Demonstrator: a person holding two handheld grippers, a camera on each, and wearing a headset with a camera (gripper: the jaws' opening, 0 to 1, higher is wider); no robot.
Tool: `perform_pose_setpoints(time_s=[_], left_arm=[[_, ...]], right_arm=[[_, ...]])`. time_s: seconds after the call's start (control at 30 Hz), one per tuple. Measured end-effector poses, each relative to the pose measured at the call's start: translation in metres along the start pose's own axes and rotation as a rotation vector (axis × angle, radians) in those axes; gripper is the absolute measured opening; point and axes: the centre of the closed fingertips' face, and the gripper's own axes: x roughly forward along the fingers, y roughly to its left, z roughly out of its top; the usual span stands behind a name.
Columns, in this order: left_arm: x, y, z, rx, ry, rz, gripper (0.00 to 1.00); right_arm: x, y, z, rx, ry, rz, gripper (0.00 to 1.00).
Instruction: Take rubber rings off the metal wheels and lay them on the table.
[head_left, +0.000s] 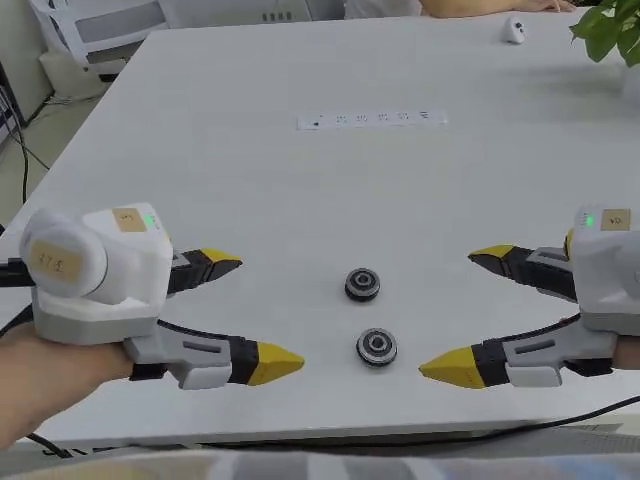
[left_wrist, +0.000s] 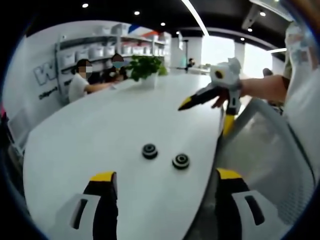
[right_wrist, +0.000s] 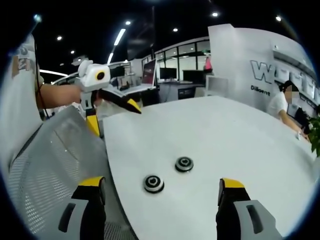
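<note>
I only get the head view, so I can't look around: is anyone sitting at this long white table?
Observer: Yes, the left gripper view shows two people seated at the far end, beside a leafy green plant.
Operator: What's lower down beside me?
Observer: A grey mesh chair by the white table edge.
Operator: And the walls?
Observer: Open shelves of white boxes behind those people.

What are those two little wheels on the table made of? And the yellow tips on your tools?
Farther wheel and nearer wheel: each has a dull black outer ring, probably rubber, around a shiny grey centre that reads as metal. The yellow fingertips look matte and smooth, likely plastic or rubber; the pictures cannot settle which.
</note>
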Motion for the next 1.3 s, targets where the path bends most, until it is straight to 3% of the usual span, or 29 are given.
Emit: perform_pose_setpoints(time_s=[0.2,0.43,0.63,0.9,1.3], left_arm=[[0.013,-0.002,-0.004,0.036,0.028,-0.023,0.78],[0.022,0.004,-0.005,0.057,0.043,-0.033,0.74],[0.033,0.003,-0.012,0.088,0.088,-0.055,0.72],[0.047,0.000,-0.014,0.061,0.097,-0.094,0.69],[0.065,-0.001,-0.018,0.072,0.120,-0.140,0.65]], right_arm=[[0.008,-0.002,-0.009,-0.028,0.030,0.011,0.90],[0.014,-0.004,-0.015,-0.028,0.036,0.025,0.85],[0.021,-0.004,-0.019,-0.021,0.043,0.038,0.83],[0.033,-0.007,-0.030,-0.030,0.072,0.058,0.75],[0.047,-0.003,-0.037,-0.030,0.083,0.094,0.68]])
